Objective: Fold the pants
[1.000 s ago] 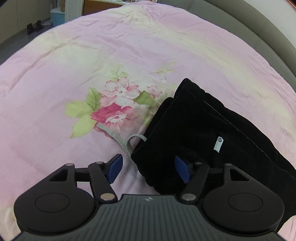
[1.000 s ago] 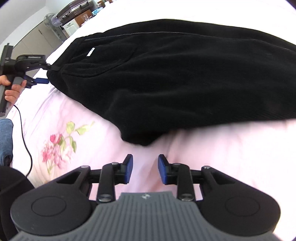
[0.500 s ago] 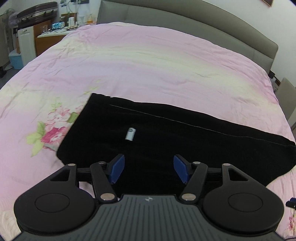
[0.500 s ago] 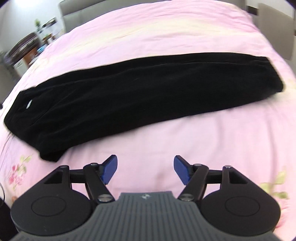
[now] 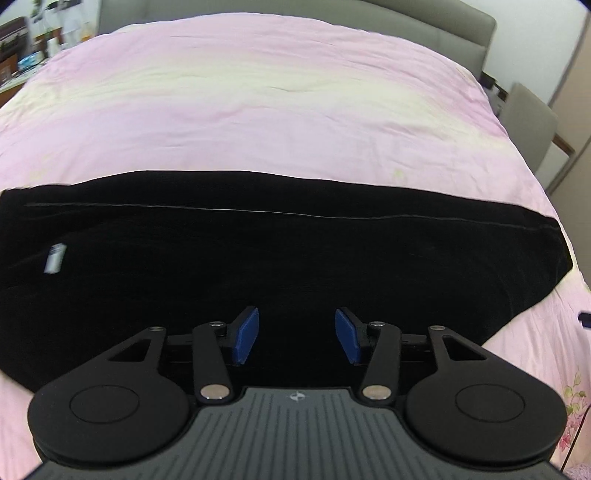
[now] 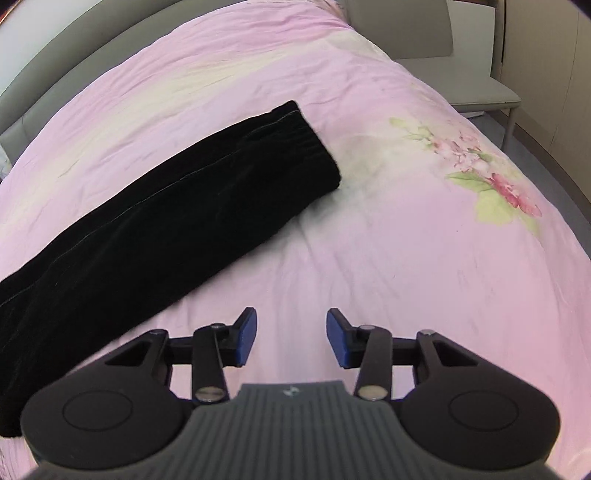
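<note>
Black velvet pants point(image 5: 277, 258) lie flat in a long strip across the pink bedspread, legs stacked one on the other. A small white label point(image 5: 55, 258) shows near the waist end at the left. My left gripper point(image 5: 296, 334) is open and empty above the pants' near edge, around mid-length. In the right wrist view the leg cuffs point(image 6: 295, 136) point to the upper right. My right gripper point(image 6: 291, 341) is open and empty over bare bedspread, to the right of the pants point(image 6: 155, 229).
The pink bedspread point(image 5: 258, 103) has flower prints point(image 6: 491, 170) near its right side. A grey headboard point(image 5: 443, 22) runs along the far edge. A beige chair point(image 6: 461, 55) stands beside the bed. Furniture point(image 5: 22, 48) stands at the far left.
Both grippers have swung right along the pants: the left from the waist end to mid-length, the right from the crotch area towards the cuffs. The right gripper opened wider.
</note>
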